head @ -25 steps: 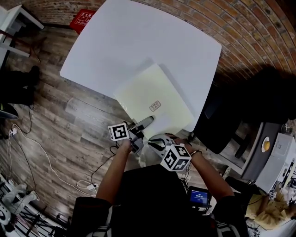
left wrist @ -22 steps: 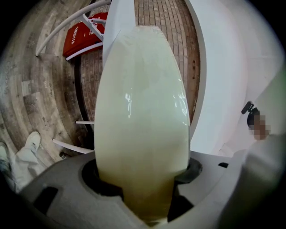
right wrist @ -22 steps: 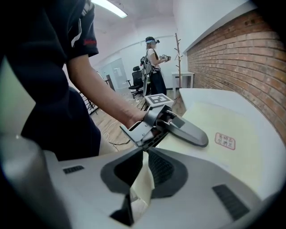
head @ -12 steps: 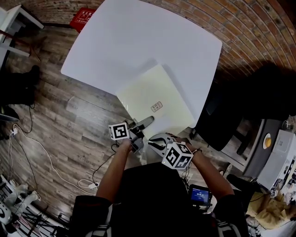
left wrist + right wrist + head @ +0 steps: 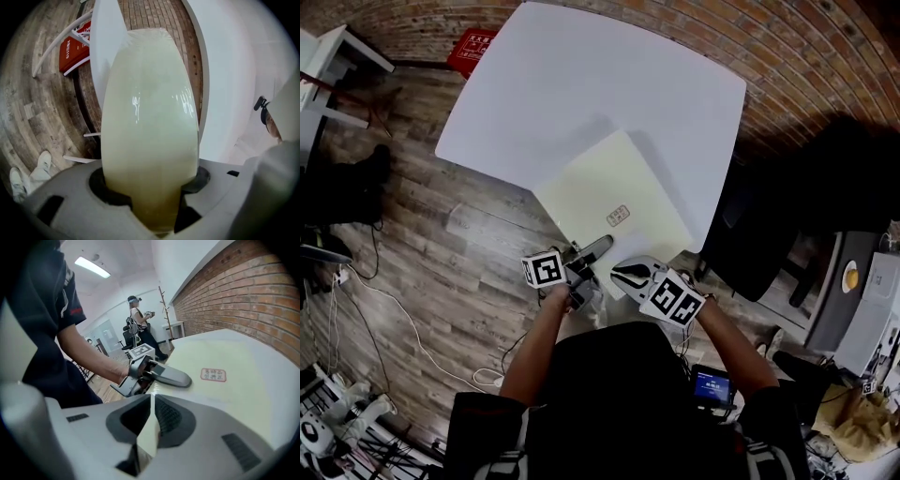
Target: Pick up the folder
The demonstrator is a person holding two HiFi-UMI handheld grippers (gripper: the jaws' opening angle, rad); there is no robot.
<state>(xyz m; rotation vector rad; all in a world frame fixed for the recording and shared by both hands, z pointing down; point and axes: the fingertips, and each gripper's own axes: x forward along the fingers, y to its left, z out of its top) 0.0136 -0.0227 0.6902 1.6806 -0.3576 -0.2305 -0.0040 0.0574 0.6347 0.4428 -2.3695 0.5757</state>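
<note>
Though thin and glossy, cream folder (image 5: 609,192) pinched by right tool (image 5: 151,414) — left tool (image 5: 149,183) apart round it, just closing.

Head view steeply down over table (image 5: 581,84); both gripper views close along folder (image 5: 605,187).

The right gripper (image 5: 151,404) squeezes the near edge of the pale yellow folder (image 5: 239,357), which has a small label (image 5: 213,375), maybe pink.

I've got the folder (image 5: 614,202) on the table's (image 5: 581,84) near edge, overhanging twd me. Sign board (image 5: 473,42) sits on the floor (image 5: 441,234) behind the table's far-left corner; cables (image 5: 403,328) to my left.
</note>
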